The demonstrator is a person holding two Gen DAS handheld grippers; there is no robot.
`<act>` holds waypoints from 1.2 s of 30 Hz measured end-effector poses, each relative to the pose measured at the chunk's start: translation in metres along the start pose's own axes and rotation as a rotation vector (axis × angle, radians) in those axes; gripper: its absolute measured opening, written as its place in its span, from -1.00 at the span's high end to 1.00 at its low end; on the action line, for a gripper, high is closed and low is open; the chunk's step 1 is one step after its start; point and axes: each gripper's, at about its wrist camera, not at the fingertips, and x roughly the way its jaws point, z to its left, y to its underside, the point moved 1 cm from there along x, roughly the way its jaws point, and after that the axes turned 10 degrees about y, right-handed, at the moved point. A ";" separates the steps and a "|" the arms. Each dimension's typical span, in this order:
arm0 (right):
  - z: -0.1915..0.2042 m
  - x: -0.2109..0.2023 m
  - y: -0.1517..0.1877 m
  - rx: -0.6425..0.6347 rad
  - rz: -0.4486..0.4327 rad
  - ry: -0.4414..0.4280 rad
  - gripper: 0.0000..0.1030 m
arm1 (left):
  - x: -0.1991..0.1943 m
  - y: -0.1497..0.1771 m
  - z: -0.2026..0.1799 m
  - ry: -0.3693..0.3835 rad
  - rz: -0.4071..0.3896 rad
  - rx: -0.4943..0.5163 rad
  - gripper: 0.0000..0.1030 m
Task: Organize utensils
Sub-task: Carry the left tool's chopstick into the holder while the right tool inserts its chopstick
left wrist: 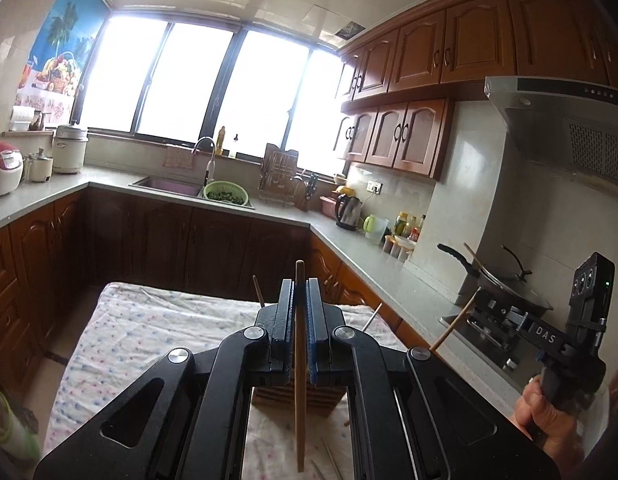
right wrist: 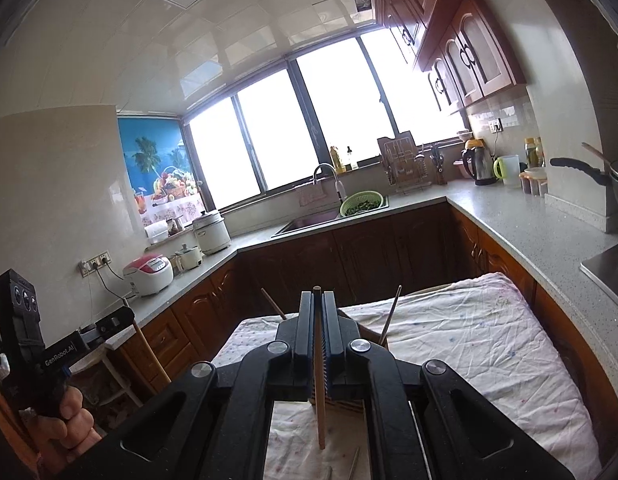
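The left gripper (left wrist: 300,296) is matte black, its two flat fingers (left wrist: 286,312) lined with ribbed blue pads; angular black link arms carry round silver screw heads and long cut-out slots; the right gripper (right wrist: 319,306) has the same build; white lettering reads "DAS" on one handle bar and "GenRobot.AI" on the other; each handle bears a black sensor block with round lenses; one shows a small green light.

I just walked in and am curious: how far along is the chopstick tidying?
Done: a few sticks already stand in the brown slatted wooden holder. In hand: the left tongs and right tongs each clamp one wooden chopstick. Left: thin metal sticks lie on the floral cloth.
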 end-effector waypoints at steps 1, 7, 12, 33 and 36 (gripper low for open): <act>0.001 0.001 -0.005 -0.001 -0.013 0.006 0.94 | 0.006 -0.006 0.000 -0.007 -0.007 0.007 0.92; 0.001 0.017 -0.036 -0.013 -0.086 0.035 0.94 | 0.043 -0.040 -0.003 -0.037 -0.085 0.050 0.92; -0.002 0.041 -0.047 -0.013 -0.109 0.054 0.94 | 0.078 -0.054 0.001 -0.056 -0.124 0.053 0.92; -0.021 0.122 0.009 0.052 -0.020 0.094 0.95 | 0.160 0.009 0.045 -0.136 -0.023 -0.018 0.92; -0.029 0.132 0.025 0.075 0.020 0.105 0.95 | 0.164 0.020 0.053 -0.145 0.011 -0.033 0.92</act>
